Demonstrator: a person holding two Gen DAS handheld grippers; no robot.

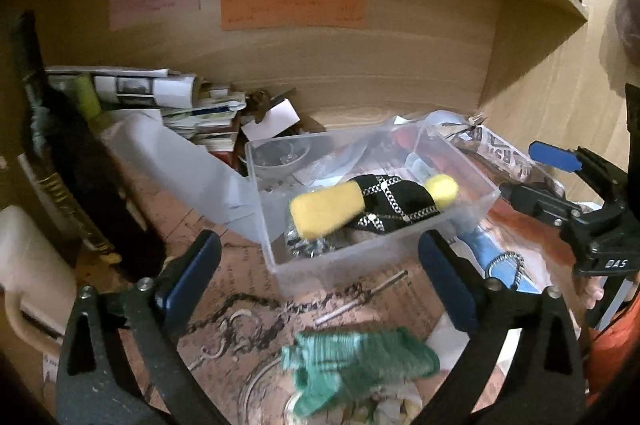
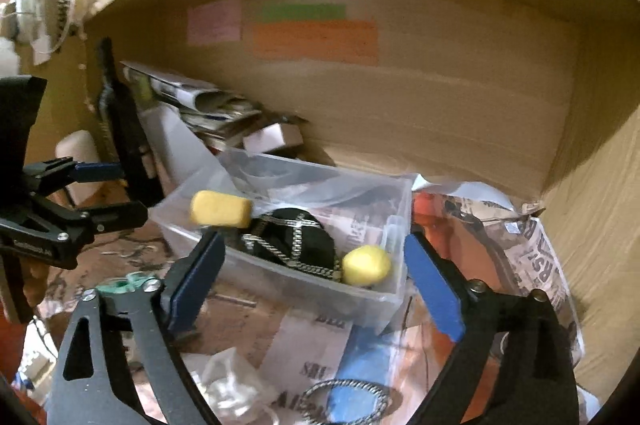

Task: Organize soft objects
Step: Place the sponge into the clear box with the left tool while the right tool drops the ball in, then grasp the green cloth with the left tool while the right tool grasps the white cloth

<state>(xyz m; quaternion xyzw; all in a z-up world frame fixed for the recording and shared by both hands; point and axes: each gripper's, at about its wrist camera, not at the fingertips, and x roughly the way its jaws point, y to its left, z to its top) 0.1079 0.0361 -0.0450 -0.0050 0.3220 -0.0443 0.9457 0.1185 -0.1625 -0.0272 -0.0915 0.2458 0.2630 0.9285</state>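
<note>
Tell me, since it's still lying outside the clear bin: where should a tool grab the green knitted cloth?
Probably the raised, bunched middle of the green knitted cloth, coming straight down from above. It lies crumpled on the papered surface in front of the clear bin, so its folds give something to pinch. The left tool is open, nearest.

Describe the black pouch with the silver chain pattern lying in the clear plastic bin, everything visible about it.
The black fabric pouch with the silver chain pattern looks soft and rounded, its chain trim crossing in a diamond lattice. It lies on its side inside the clear plastic bin, between the two yellow sponges: the larger yellow foam block overlaps one end, the smaller rounded yellow sponge touches the other. Neither gripper touches it.
</note>
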